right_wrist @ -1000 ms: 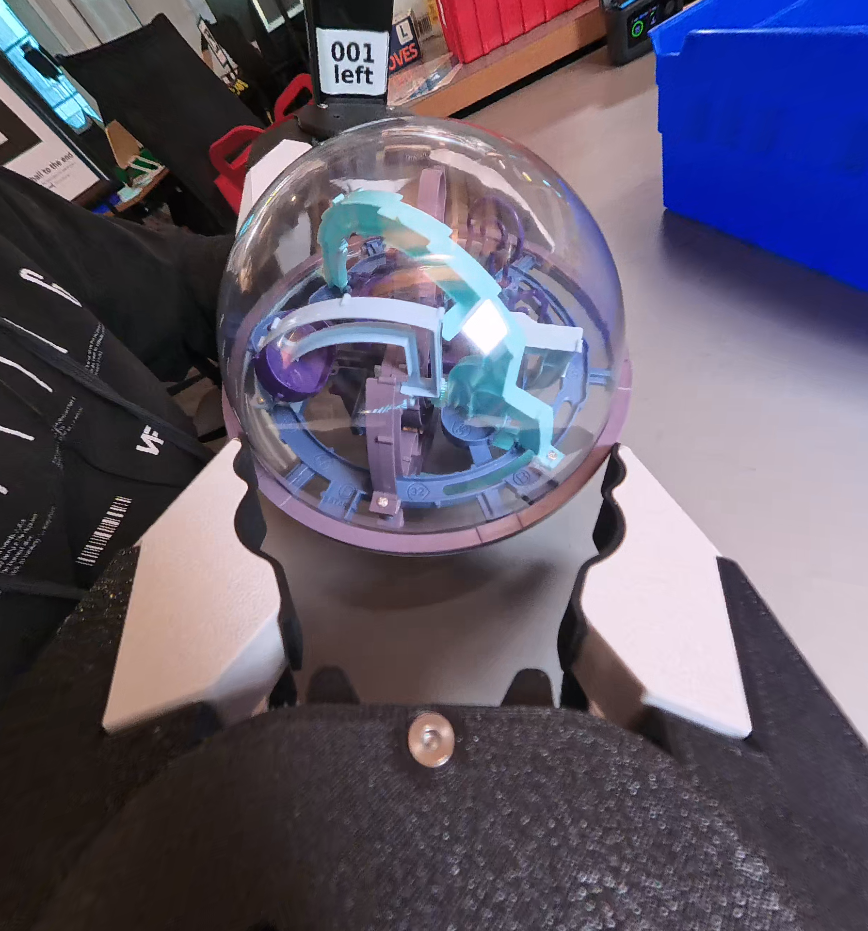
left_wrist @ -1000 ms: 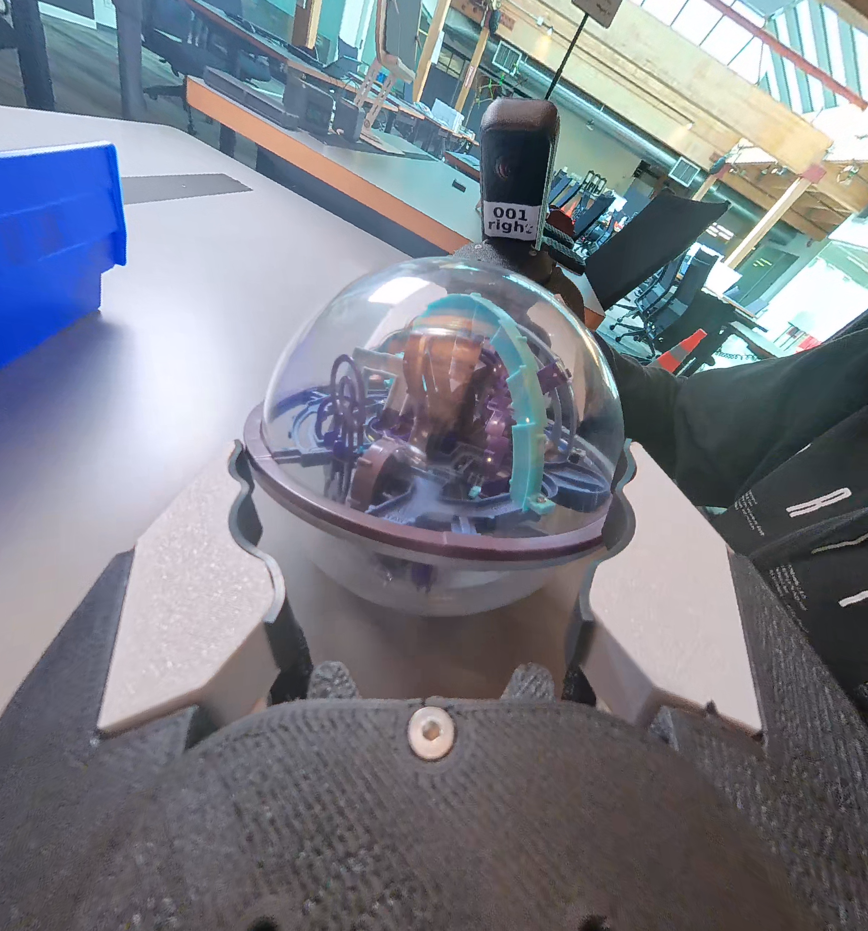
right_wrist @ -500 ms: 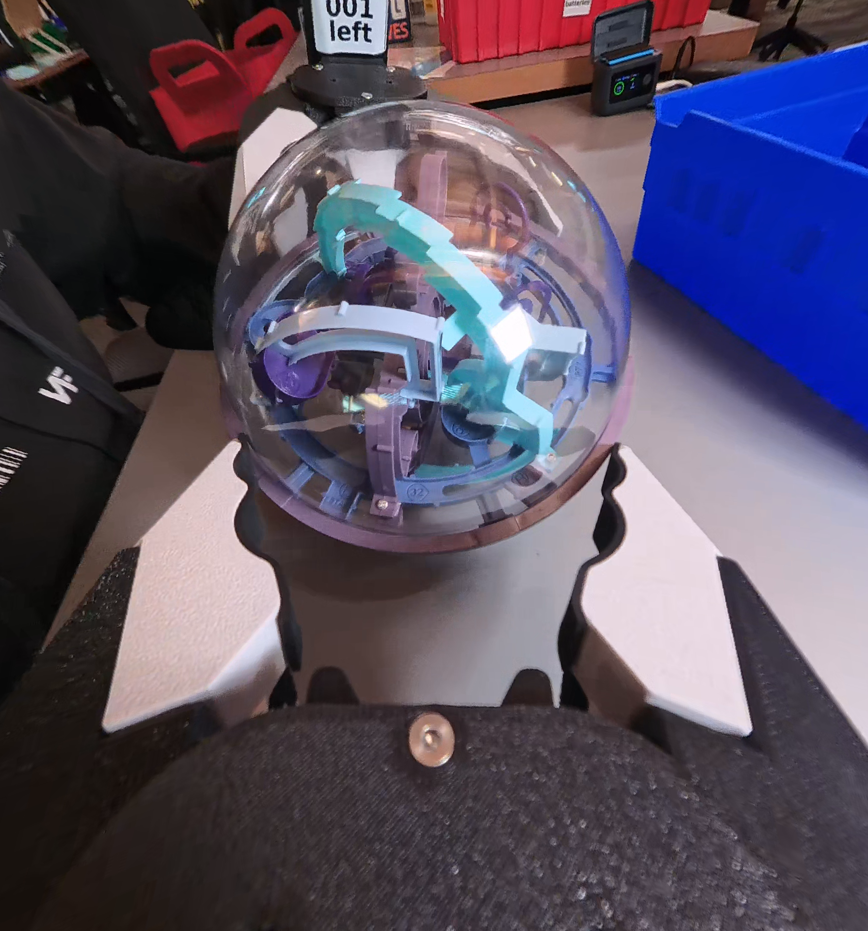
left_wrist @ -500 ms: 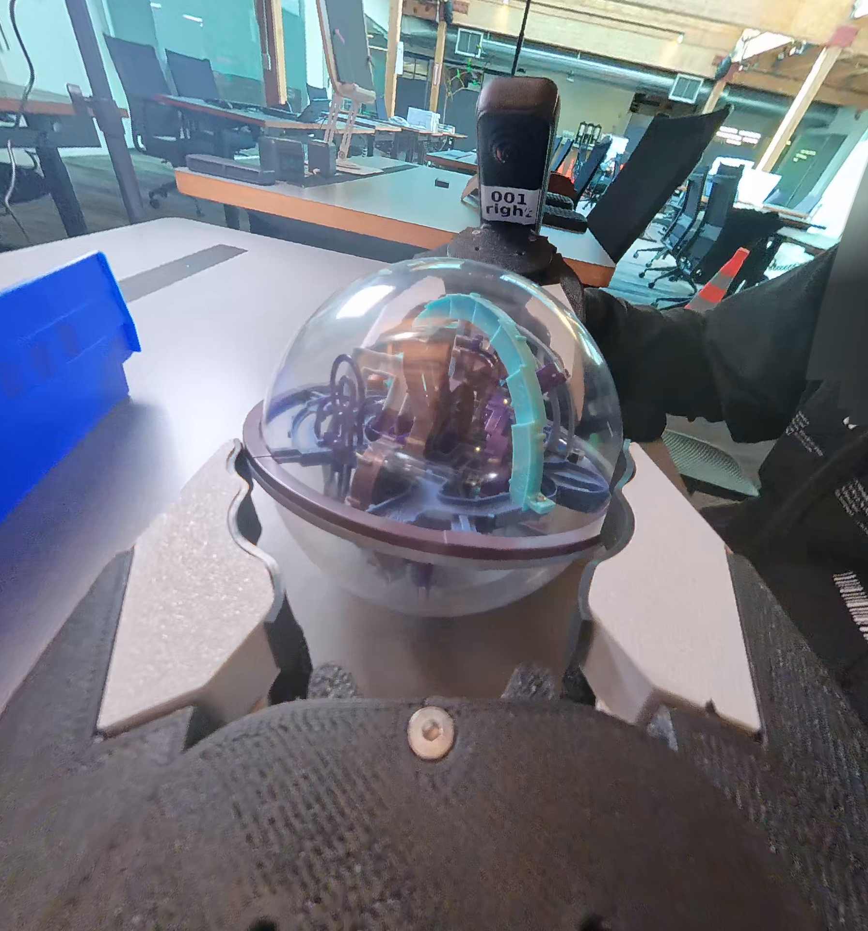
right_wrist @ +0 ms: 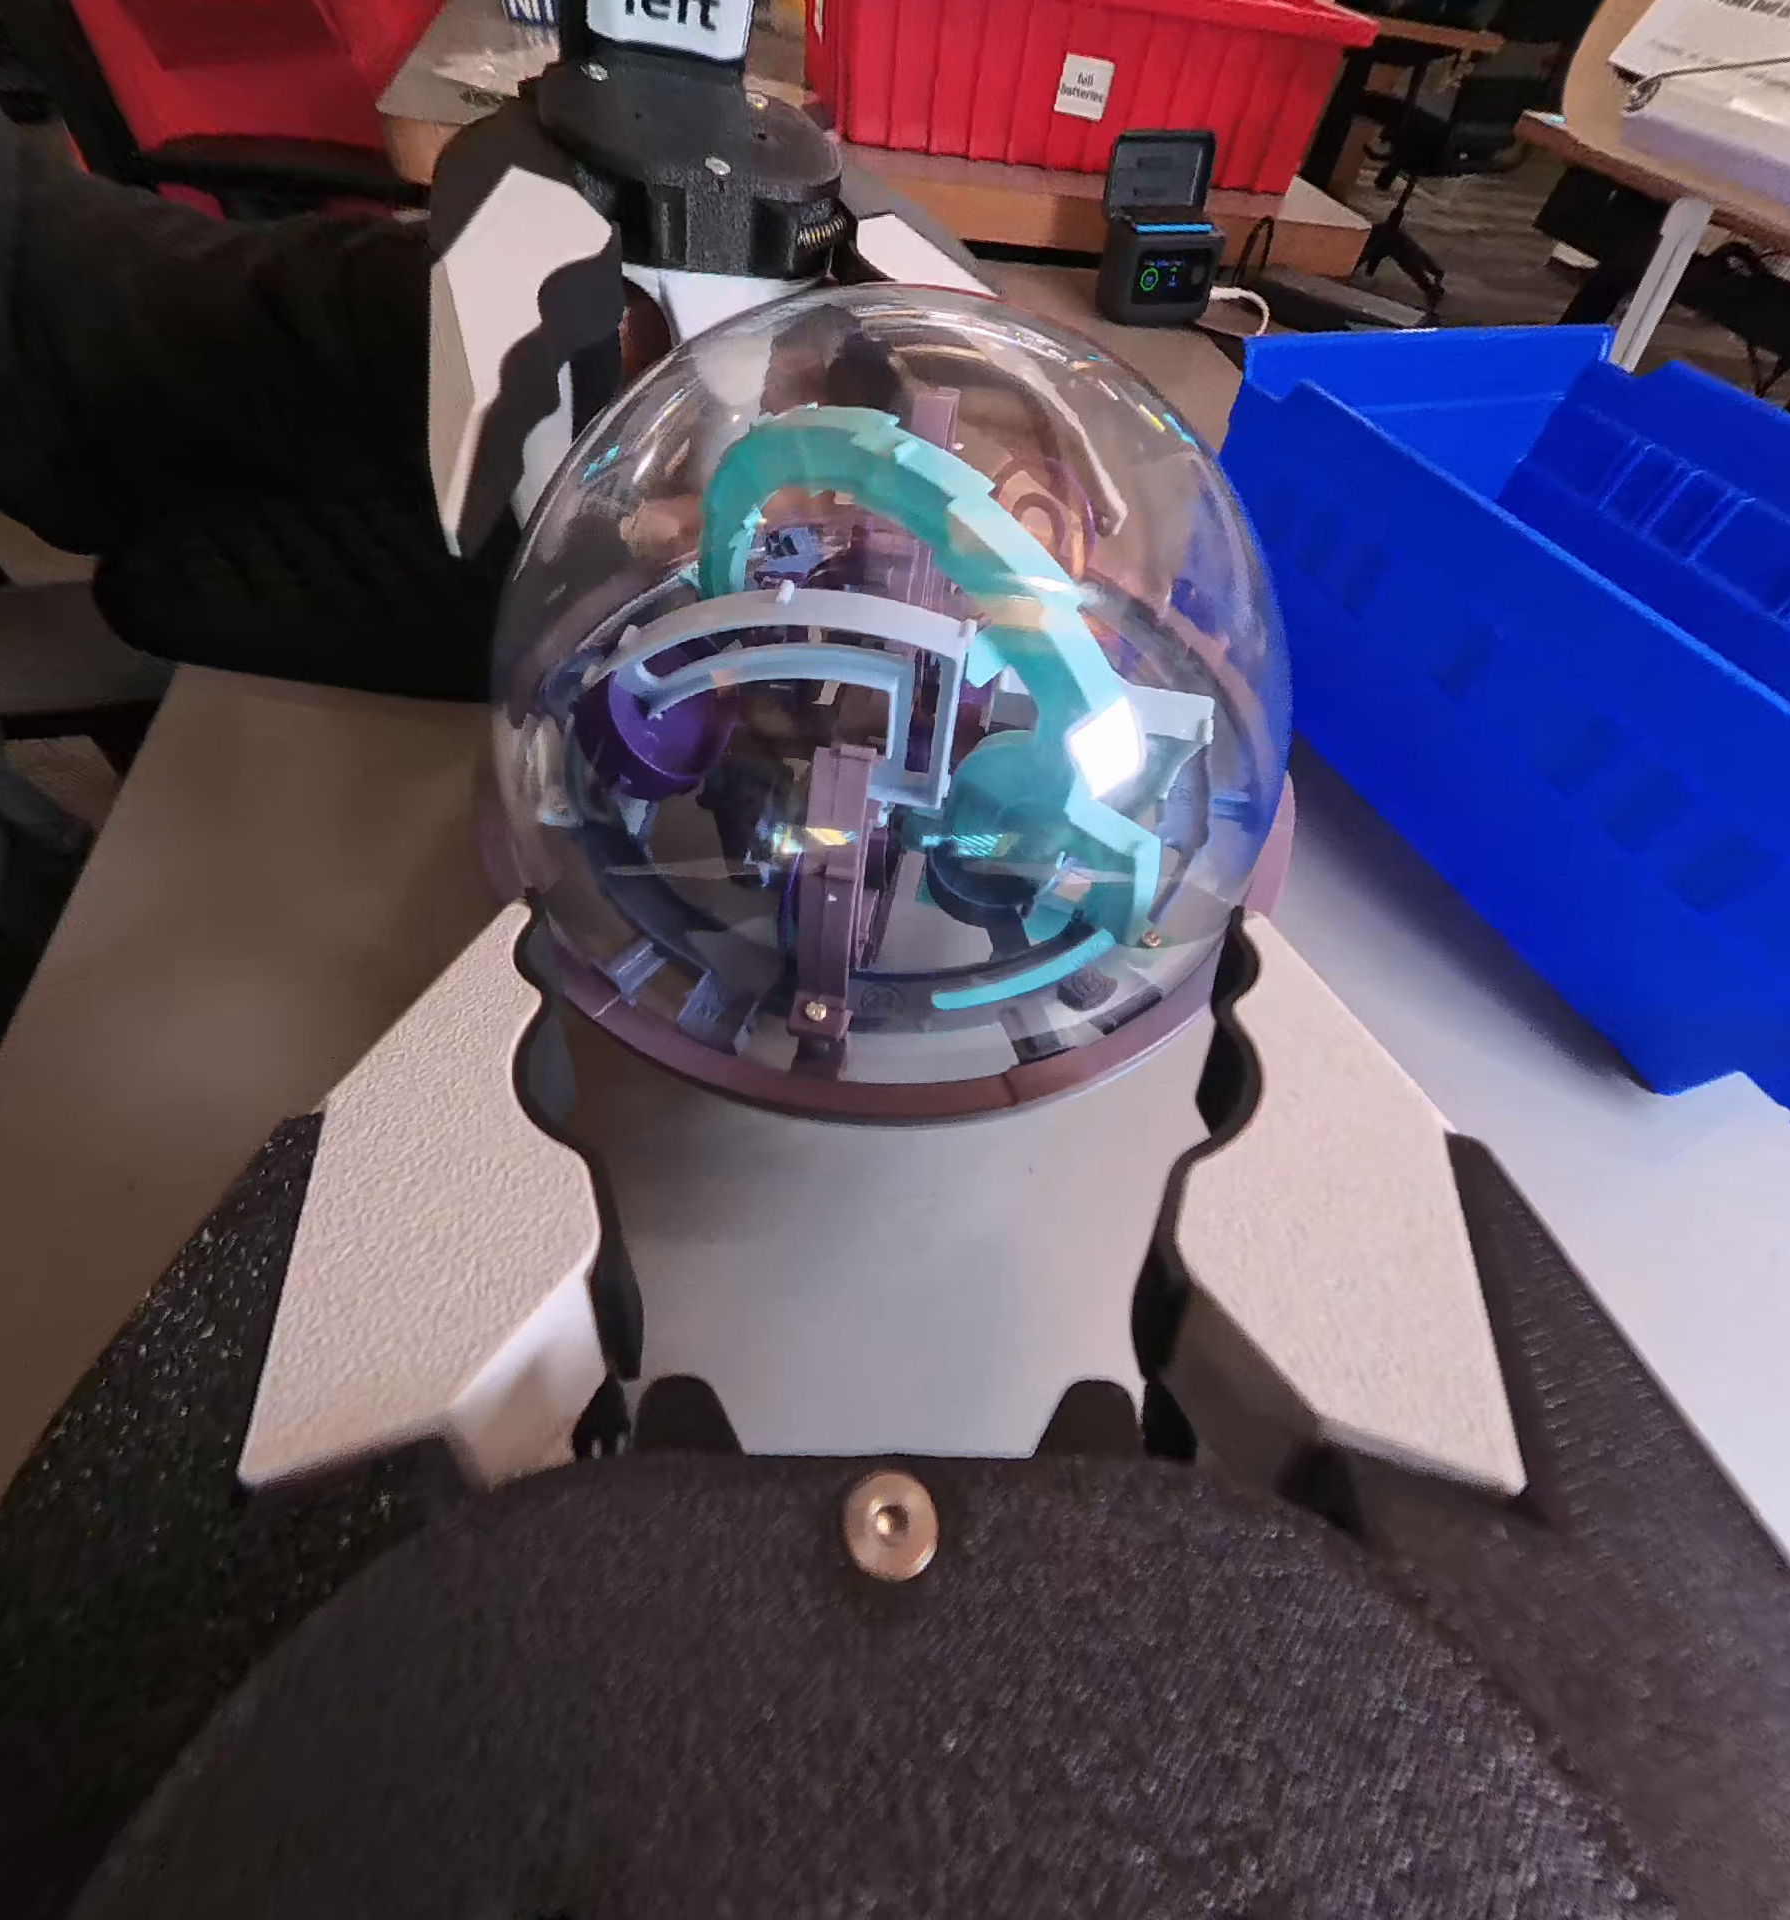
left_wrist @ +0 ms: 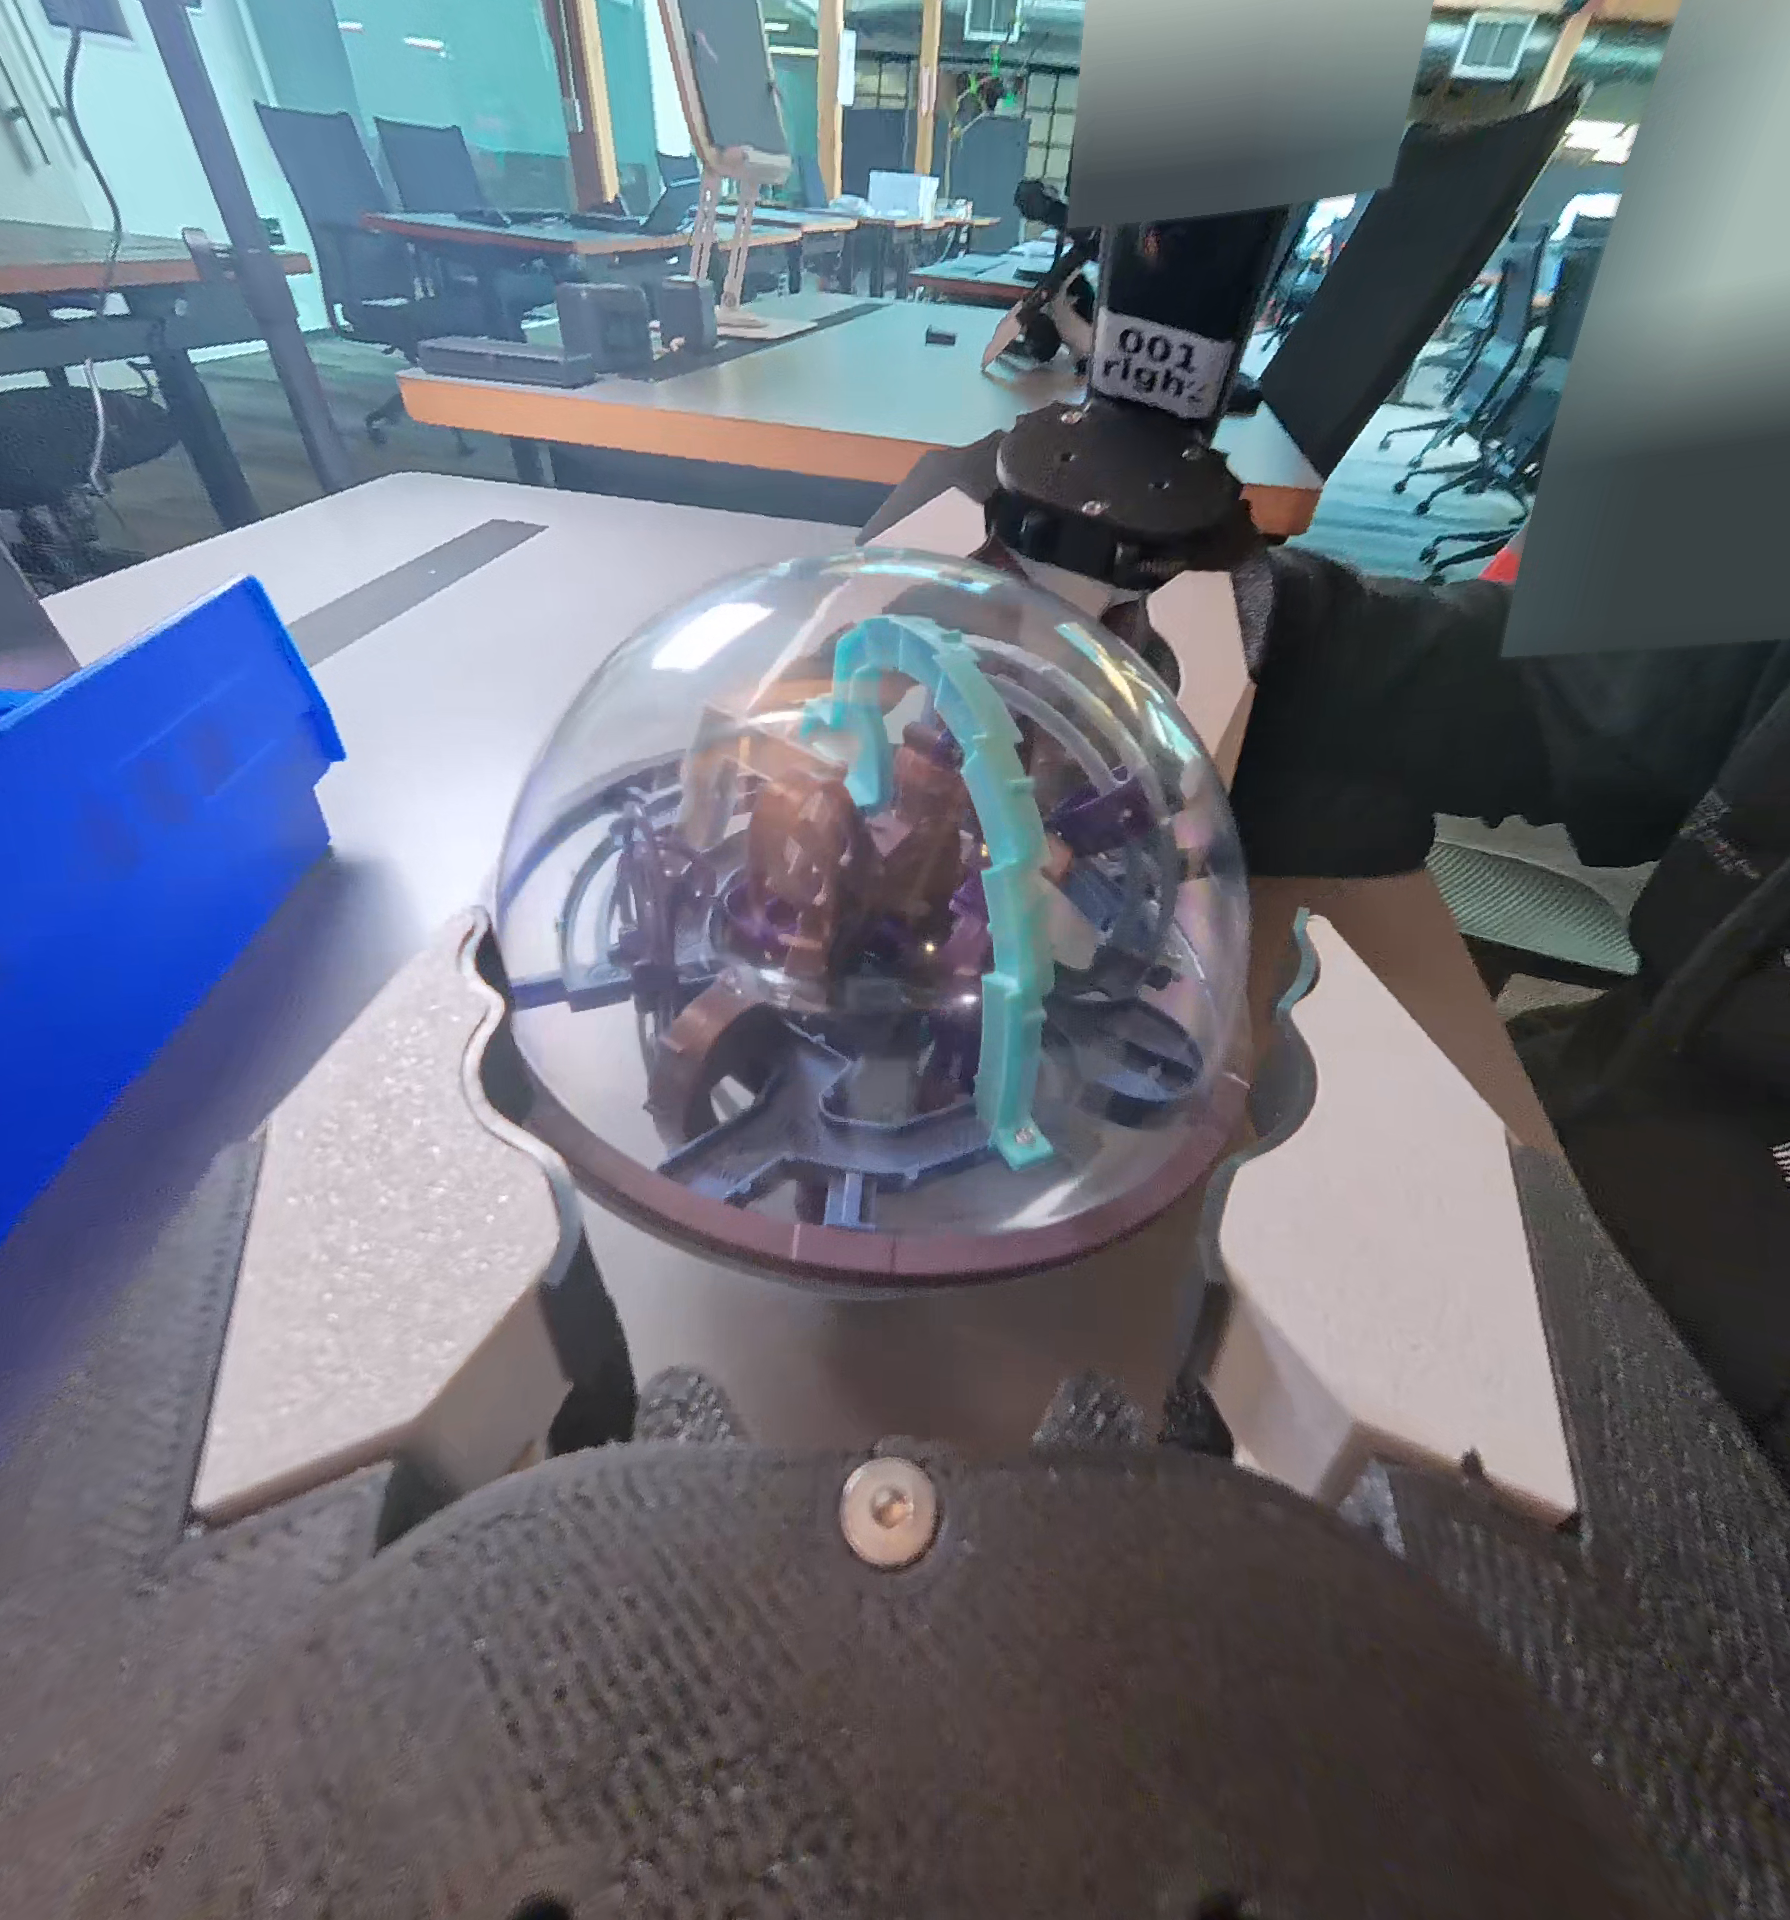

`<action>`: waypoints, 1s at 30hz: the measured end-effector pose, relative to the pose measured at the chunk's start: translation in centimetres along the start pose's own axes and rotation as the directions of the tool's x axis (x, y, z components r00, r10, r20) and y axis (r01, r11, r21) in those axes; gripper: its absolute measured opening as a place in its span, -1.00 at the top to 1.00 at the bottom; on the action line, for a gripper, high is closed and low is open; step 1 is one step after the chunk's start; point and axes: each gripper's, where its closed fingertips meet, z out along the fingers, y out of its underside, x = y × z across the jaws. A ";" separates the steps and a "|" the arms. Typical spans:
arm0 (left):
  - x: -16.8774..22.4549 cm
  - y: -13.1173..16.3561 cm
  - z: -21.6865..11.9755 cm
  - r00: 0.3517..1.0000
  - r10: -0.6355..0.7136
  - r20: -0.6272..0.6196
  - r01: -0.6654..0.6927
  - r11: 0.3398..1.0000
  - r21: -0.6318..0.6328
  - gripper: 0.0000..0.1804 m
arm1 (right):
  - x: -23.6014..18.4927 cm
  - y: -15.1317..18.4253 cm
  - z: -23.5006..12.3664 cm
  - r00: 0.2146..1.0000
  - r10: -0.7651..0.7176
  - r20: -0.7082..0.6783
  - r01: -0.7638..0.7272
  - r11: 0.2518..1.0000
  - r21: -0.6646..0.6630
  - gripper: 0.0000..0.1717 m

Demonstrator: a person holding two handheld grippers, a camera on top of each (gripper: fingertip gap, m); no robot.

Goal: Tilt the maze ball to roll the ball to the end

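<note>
The maze ball (left_wrist: pixel 870 935) is clamped mid-frame between both tools, left tool (left_wrist: pixel 886 966) and right tool (right_wrist: pixel 886 935) each closed on its purple rim from opposite sides, above the table (right_wrist: pixel 195 935). Tilting looks underway; the little ball inside can't be spotted, so progress can't be judged tbh.
</note>
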 end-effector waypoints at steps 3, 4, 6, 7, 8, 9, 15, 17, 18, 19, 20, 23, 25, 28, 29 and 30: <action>-0.3 0.4 0.4 1.000 -0.003 0.020 0.003 1.000 -0.012 -0.59 | -0.3 -0.3 0.2 0.999 -0.026 -0.020 0.026 1.000 -0.001 -0.42; -0.3 0.4 0.5 1.000 -0.007 0.014 0.007 1.000 -0.012 -0.60 | -0.3 -0.4 0.3 0.999 -0.033 -0.026 0.033 0.999 -0.002 -0.42; -0.2 0.5 0.4 1.000 -0.002 0.008 0.002 1.000 -0.009 -0.60 | -0.4 -0.5 0.3 0.999 -0.039 -0.035 0.039 0.999 0.004 -0.43; -0.2 0.5 0.3 1.000 0.005 0.005 -0.005 1.000 -0.007 -0.60 | -0.5 -0.5 0.3 0.998 -0.043 -0.039 0.043 0.999 0.009 -0.43; -0.1 0.5 0.3 1.000 0.010 0.001 -0.010 1.000 -0.006 -0.60 | -0.5 -0.5 0.4 0.998 -0.046 -0.043 0.047 0.999 0.013 -0.43; -0.1 0.5 0.2 1.000 0.012 -0.002 -0.012 1.000 -0.008 -0.60 | -0.6 -0.5 0.4 0.998 -0.046 -0.047 0.047 0.999 0.017 -0.43; -0.5 0.2 0.3 0.998 -0.062 -0.023 0.062 0.998 -0.004 -0.59 | -0.5 -0.5 0.6 0.999 0.033 -0.040 -0.031 0.999 0.041 -0.44; -0.9 0.0 0.4 0.993 -0.106 -0.042 0.106 0.994 -0.007 -0.58 | -0.4 -0.4 0.5 0.997 0.069 -0.017 -0.068 0.997 0.041 -0.48; -1.1 -0.2 0.5 0.989 -0.136 -0.062 0.136 0.991 -0.008 -0.56 | -0.4 -0.3 0.5 0.996 0.086 -0.005 -0.086 0.996 0.036 -0.50; -1.3 -0.5 0.4 0.981 -0.171 -0.088 0.172 0.985 -0.005 -0.51 | -0.3 -0.2 0.4 0.995 0.101 0.006 -0.101 0.994 0.031 -0.50; -1.6 -0.8 0.3 0.970 -0.213 -0.115 0.214 0.977 -0.003 -0.46 | -0.3 0.0 0.3 0.994 0.110 0.020 -0.110 0.994 0.022 -0.51; -2.3 -1.3 0.5 0.943 -0.276 -0.184 0.277 0.961 -0.023 -0.39 | -0.1 0.4 0.2 0.994 0.101 0.040 -0.101 0.995 -0.002 -0.54; -2.8 -1.6 1.2 0.926 -0.316 -0.207 0.314 0.948 -0.040 -0.39 | 0.2 0.2 0.0 1.000 0.019 0.014 -0.018 1.000 -0.018 -0.62; -3.1 -2.0 2.4 0.908 -0.347 -0.237 0.344 0.937 -0.056 -0.39 | 0.1 -1.4 -0.9 0.985 -0.169 -0.039 0.168 0.986 -0.014 -0.70; -3.2 -2.1 2.8 0.903 -0.355 -0.241 0.351 0.934 -0.063 -0.39 | 0.2 -1.6 -1.0 0.973 -0.223 -0.059 0.221 0.974 -0.037 -0.71; -3.3 -2.2 3.1 0.900 -0.361 -0.245 0.356 0.932 -0.069 -0.39 | 0.3 -1.5 -0.8 0.960 -0.270 -0.078 0.265 0.962 -0.065 -0.71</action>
